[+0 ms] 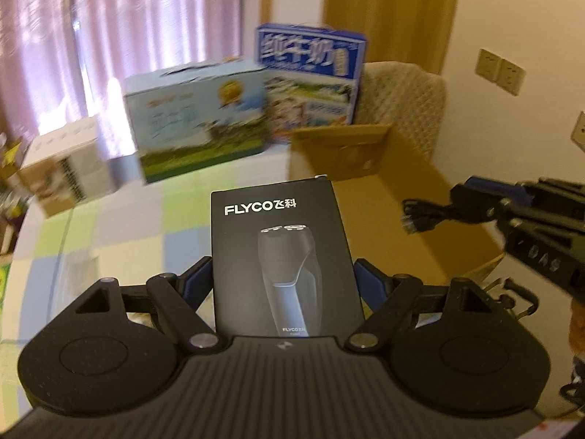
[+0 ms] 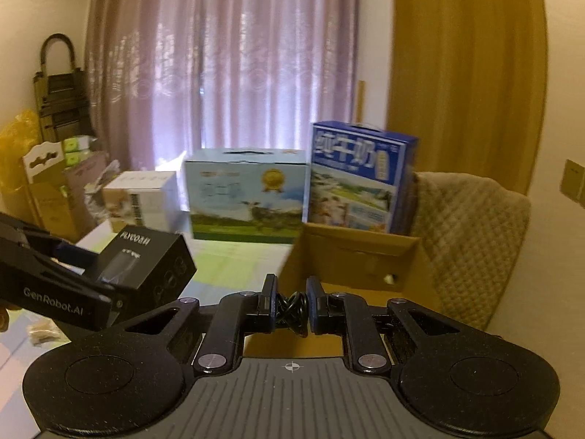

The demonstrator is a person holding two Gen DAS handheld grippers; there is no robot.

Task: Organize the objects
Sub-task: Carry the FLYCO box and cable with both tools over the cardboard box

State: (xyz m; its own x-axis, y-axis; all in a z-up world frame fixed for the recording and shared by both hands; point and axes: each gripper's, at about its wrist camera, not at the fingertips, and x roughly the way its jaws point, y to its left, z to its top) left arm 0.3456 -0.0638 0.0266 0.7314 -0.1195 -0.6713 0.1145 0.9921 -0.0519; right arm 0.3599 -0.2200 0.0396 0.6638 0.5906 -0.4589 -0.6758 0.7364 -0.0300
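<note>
L gripper point(image 1: 283, 278): fingers clamped on black shaver box point(image 1: 283, 256), held above desk point(image 1: 109, 241) beside open cardboard box point(image 1: 402, 190). R gripper point(image 2: 291, 305): fingers pinching coiled black cable point(image 2: 291, 311) over carton. Drop cable first; lower shaver box flat, w/o snagging flap.

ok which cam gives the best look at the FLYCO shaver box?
Left wrist. The FLYCO shaver box fills the centre of that view, printed front facing the lens, logo and shaver picture readable, clamped between the left tongs. The right wrist view shows it only at the left edge, angled and partly hidden by the left tongs.
</note>
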